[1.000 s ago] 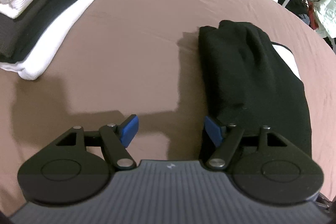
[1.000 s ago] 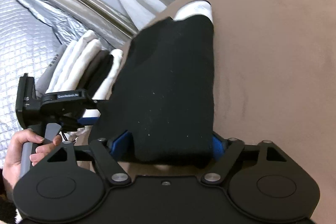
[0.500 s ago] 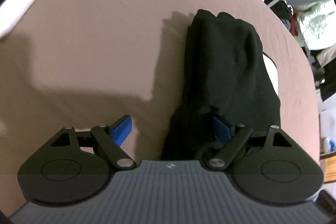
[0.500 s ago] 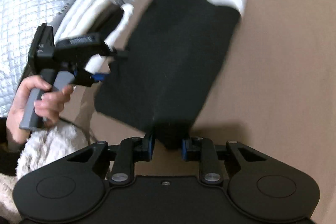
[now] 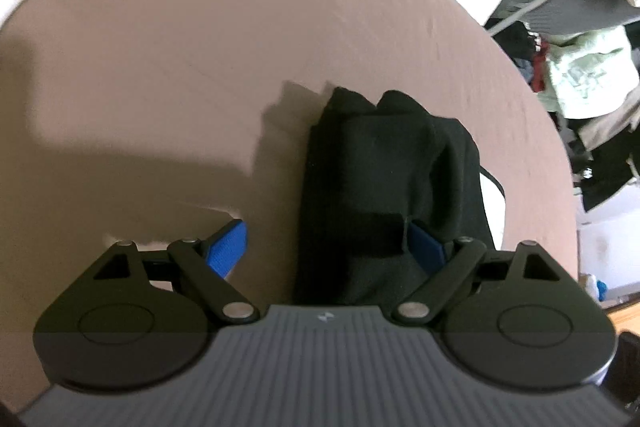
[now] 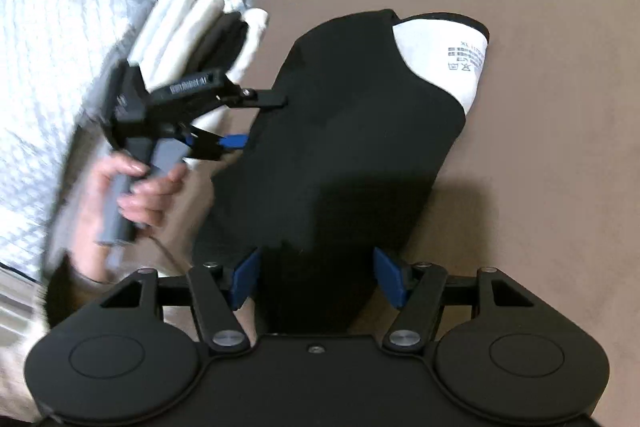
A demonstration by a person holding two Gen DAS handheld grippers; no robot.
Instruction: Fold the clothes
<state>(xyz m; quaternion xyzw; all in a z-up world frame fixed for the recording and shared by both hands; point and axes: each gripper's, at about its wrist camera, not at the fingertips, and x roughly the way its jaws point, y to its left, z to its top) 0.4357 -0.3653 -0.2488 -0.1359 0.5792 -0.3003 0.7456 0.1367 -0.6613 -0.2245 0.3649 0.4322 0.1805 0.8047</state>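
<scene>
While the folded black garment [image 6: 348, 147] lies flat on the brown bed cover [image 6: 540, 107], white care-label lining showing at its far end, the right gripper [image 6: 316, 277] hangs over its near edge, jaws opening, cloth between the blue pads but not pinched. The left gripper [image 5: 326, 245], in a hand [image 6: 140, 187], is also opening; garment sits against one pad only. Stack of folded clothes [image 6: 200, 27] beyond, near the quilted wall.

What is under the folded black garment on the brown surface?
Under the black garment, a white lining panel with a printed care label sticks out at its far end. Beneath that lies the brown surface. Anything else underneath is covered by the black fabric.
</scene>
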